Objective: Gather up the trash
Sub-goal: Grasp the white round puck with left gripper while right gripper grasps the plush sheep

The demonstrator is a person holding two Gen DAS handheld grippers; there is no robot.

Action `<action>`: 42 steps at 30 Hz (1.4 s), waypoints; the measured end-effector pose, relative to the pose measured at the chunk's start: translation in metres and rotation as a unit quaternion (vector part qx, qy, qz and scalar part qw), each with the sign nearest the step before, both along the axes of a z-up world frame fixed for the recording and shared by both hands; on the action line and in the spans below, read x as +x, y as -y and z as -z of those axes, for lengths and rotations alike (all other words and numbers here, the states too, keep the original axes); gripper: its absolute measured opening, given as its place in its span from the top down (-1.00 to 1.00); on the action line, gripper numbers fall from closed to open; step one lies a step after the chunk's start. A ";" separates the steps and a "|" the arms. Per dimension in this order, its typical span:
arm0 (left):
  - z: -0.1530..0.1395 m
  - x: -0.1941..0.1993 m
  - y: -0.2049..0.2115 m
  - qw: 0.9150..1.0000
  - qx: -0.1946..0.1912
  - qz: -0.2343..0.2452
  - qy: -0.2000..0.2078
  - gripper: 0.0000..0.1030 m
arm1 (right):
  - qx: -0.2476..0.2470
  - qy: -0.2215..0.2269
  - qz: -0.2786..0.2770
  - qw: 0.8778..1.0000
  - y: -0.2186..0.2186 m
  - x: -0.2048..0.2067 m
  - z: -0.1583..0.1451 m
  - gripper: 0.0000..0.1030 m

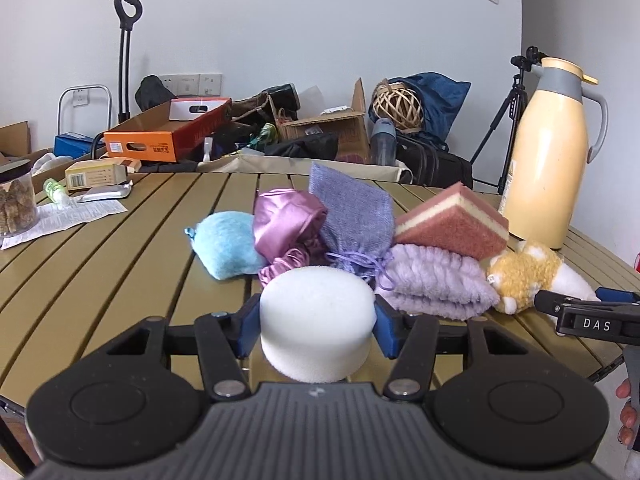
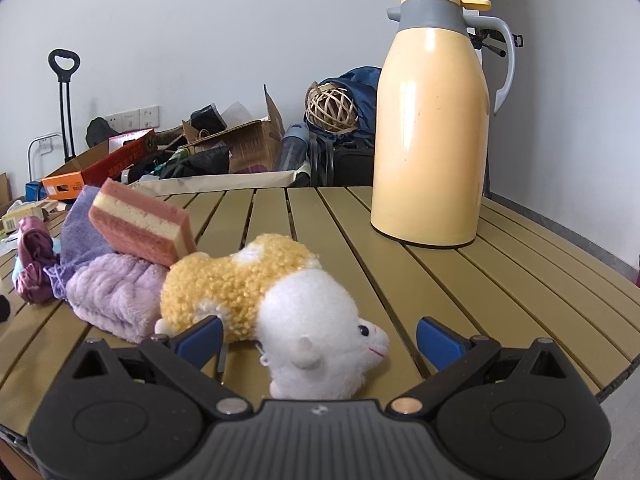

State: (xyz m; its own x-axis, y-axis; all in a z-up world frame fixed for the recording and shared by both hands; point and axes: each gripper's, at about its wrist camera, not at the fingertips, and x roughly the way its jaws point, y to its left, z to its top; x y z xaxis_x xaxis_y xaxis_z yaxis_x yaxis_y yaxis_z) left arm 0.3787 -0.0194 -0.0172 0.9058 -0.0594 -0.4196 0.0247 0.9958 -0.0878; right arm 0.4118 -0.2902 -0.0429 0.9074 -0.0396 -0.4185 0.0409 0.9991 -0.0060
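My left gripper [image 1: 318, 322] is shut on a white round foam sponge [image 1: 316, 348]; both blue pads press its sides just above the slatted table [image 1: 120, 264]. My right gripper [image 2: 320, 340] is open around a yellow and white plush toy [image 2: 280, 292] lying on the table. The toy's white head sits between the fingers, with a gap to the right pad. From the left wrist view, the right gripper [image 1: 584, 298] shows at the right edge by the plush toy [image 1: 524, 272].
Behind the sponge lie a blue puff [image 1: 224, 244], pink satin cloth [image 1: 284, 224], purple pouch [image 1: 352, 216], lilac towel [image 1: 436, 280] and pink layered sponge [image 1: 452, 220]. A yellow thermos [image 2: 432, 128] stands at the back right. A snack jar [image 1: 16, 200], papers and boxes sit at the left.
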 end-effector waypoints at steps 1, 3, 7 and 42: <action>0.000 0.000 -0.001 1.000 0.000 -0.002 0.000 -0.11 | 0.002 -0.001 -0.002 1.000 0.000 0.002 0.001 -0.99; 0.000 0.000 -0.003 1.000 -0.001 -0.003 0.000 -0.11 | 0.006 -0.002 -0.008 1.000 0.001 0.004 0.003 -0.95; -0.002 -0.003 -0.006 1.000 -0.001 -0.005 0.004 -0.11 | 0.005 0.004 -0.022 1.000 0.000 0.005 0.003 -0.70; -0.028 -0.048 -0.013 0.999 0.005 -0.014 0.043 -0.10 | -0.021 0.068 -0.010 0.997 -0.015 -0.066 -0.034 -0.06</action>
State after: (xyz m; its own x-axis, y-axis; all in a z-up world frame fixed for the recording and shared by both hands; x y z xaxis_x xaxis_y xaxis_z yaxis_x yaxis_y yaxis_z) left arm 0.3309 -0.0061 0.0108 0.9399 -0.0298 -0.3401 0.0036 0.9970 -0.0774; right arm 0.3454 -0.2749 -0.0092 0.9567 -0.0356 -0.2889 0.0242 0.9988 -0.0430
